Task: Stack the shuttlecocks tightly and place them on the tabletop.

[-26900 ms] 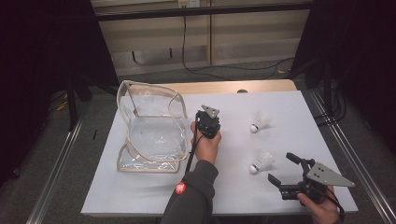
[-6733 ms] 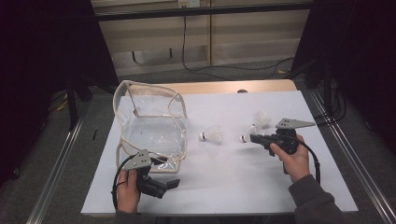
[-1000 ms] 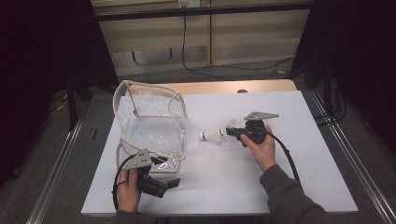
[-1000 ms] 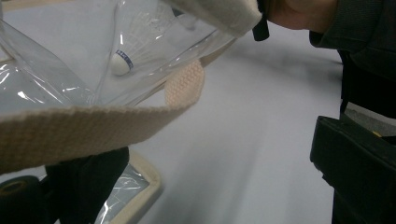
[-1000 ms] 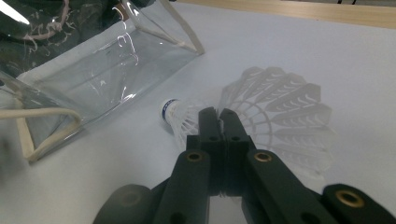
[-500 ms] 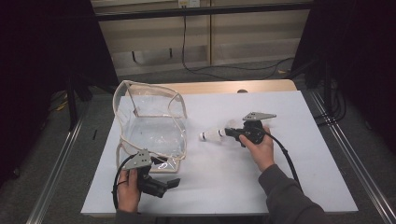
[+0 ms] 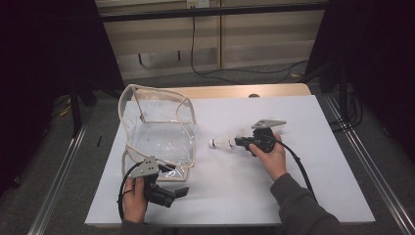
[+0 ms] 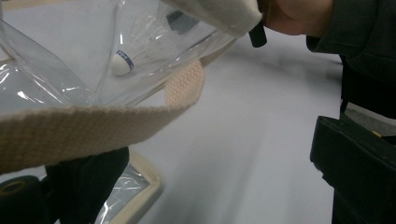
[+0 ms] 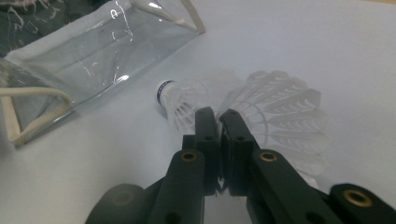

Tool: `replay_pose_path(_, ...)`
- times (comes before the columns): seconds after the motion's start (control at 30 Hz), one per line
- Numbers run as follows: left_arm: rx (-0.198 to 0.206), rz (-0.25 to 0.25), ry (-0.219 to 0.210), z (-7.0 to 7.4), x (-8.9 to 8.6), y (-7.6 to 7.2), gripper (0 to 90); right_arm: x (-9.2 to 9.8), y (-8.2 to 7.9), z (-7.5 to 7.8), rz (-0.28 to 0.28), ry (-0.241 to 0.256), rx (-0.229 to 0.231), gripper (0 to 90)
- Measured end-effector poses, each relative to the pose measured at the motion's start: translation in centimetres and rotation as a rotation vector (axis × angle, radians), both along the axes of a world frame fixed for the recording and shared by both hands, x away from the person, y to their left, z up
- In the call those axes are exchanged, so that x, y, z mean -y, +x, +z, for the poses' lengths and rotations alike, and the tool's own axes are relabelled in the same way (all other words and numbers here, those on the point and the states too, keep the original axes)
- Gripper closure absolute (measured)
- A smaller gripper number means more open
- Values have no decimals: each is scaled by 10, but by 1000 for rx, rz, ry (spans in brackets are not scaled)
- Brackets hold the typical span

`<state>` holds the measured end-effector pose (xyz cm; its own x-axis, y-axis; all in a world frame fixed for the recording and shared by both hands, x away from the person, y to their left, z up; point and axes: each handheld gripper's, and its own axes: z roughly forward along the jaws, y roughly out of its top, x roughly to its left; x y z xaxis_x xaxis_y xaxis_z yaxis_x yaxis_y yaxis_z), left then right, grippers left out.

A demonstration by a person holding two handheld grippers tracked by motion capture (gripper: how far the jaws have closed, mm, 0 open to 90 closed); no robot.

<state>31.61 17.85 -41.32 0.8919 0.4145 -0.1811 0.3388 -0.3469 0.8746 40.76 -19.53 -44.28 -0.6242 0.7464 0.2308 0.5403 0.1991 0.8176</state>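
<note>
The left hand (image 7: 133,198) comes in from the bottom edge at the near left and holds the left gripper (image 7: 169,195) low, with its jaws pointing to the right. Its jaws stand wide apart in the left gripper view. The right forearm, in a grey sleeve, reaches forward and to the left. The right hand (image 7: 272,157) holds the right gripper (image 7: 234,142) level, its jaws pointing left and pressed almost together.
</note>
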Motion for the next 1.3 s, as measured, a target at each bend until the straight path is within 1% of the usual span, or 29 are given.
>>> replay_pose_path(0.2,-2,-2,2,0,0,0,46,3,0,-1,-12,-19,-26,772)
replay_pose_path(0.23,-1,0,0,0,0,0,47,4,0,-1,-18,-32,-27,740)
replay_pose_path(0.27,-2,-1,1,0,0,0,47,4,-1,-2,-19,-41,-25,738)
replay_pose_path(0.33,-2,-2,2,0,0,0,46,5,-1,-2,-10,-42,-29,724)
replay_pose_path(0.5,-3,-1,1,0,0,0,46,7,-3,-4,-16,-63,-35,687)
replay_pose_path(0.6,-3,0,1,0,0,0,46,8,-5,-5,-14,-97,-23,663)
replay_pose_path(0.7,-3,0,1,0,0,0,46,10,-5,-6,-13,-105,-27,676)
replay_pose_path(0.77,-3,0,1,0,0,0,46,10,-5,-6,-12,-104,-31,708)
replay_pose_path(0.87,-3,0,0,0,0,0,46,9,-5,-6,-3,-106,-20,775)
replay_pose_path(0.93,-2,0,1,0,0,0,46,9,-5,-6,3,-109,-21,814)
replay_pose_path(0.97,-2,0,1,0,0,0,46,9,-5,-6,3,-109,-21,814)
replay_pose_path(1.03,0,-1,1,0,0,0,46,9,-4,-7,23,-108,-33,854)
replay_pose_path(1.13,-2,1,-1,0,0,0,46,9,-5,-5,36,-99,-30,883)
replay_pose_path(1.3,0,-1,1,0,0,0,46,12,-4,-3,39,-79,-26,897)
